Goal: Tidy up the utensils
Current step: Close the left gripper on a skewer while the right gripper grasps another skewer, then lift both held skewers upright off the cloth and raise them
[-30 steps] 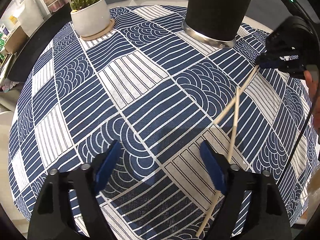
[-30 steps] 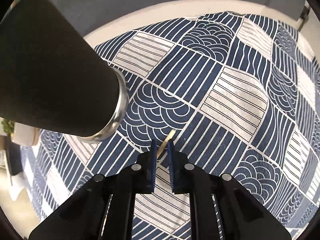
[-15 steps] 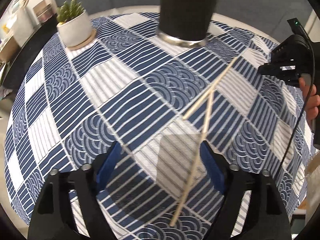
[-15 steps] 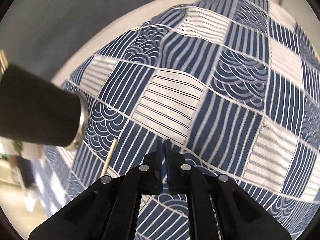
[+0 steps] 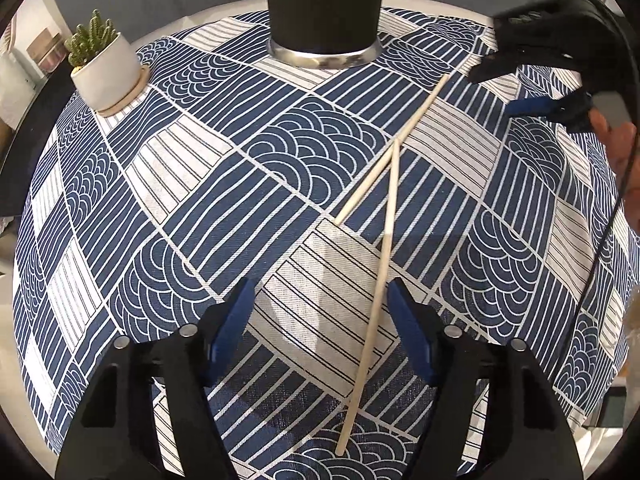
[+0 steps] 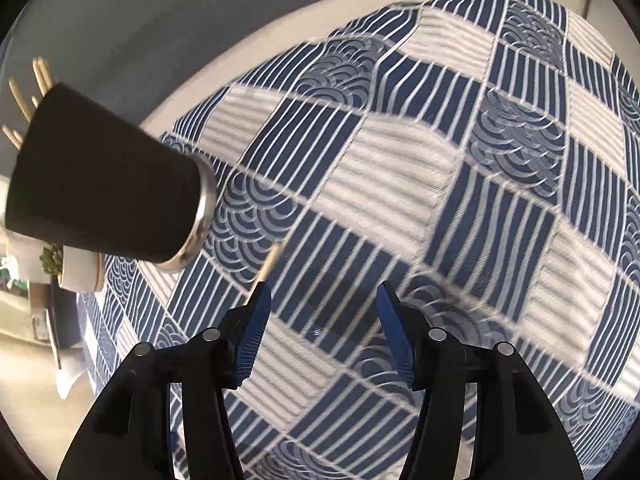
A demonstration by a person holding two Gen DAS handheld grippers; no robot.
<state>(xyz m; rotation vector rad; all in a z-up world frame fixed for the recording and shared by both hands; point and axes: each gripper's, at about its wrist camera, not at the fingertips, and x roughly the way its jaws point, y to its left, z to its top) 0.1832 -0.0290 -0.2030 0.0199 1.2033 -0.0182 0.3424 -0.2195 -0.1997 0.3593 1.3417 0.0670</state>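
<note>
Two pale wooden chopsticks lie in a Y on the blue-and-white patterned cloth. The longer-looking chopstick (image 5: 374, 312) runs between my left gripper's (image 5: 320, 320) blue pads, close to the right pad (image 5: 404, 328); the jaws are closing and do not press on it. The other chopstick (image 5: 394, 148) slants up toward my right gripper (image 5: 508, 90). In the right wrist view the right gripper (image 6: 324, 312) has its jaws opening with only cloth between them; a chopstick tip (image 6: 270, 264) shows just left of its left pad. A black cup (image 5: 324, 12) stands at the far edge.
The black cup (image 6: 104, 188) holds several chopsticks (image 6: 40, 76). A potted cactus (image 5: 106, 68) on a coaster stands at the back left of the cloth (image 5: 200, 200). A person's hand (image 5: 616, 140) and a cable are at the right edge.
My right gripper let go of the slanted chopstick's far end, drew away from it and opened. My left gripper shifted so the near chopstick now lies between its pads, and its jaws narrowed.
</note>
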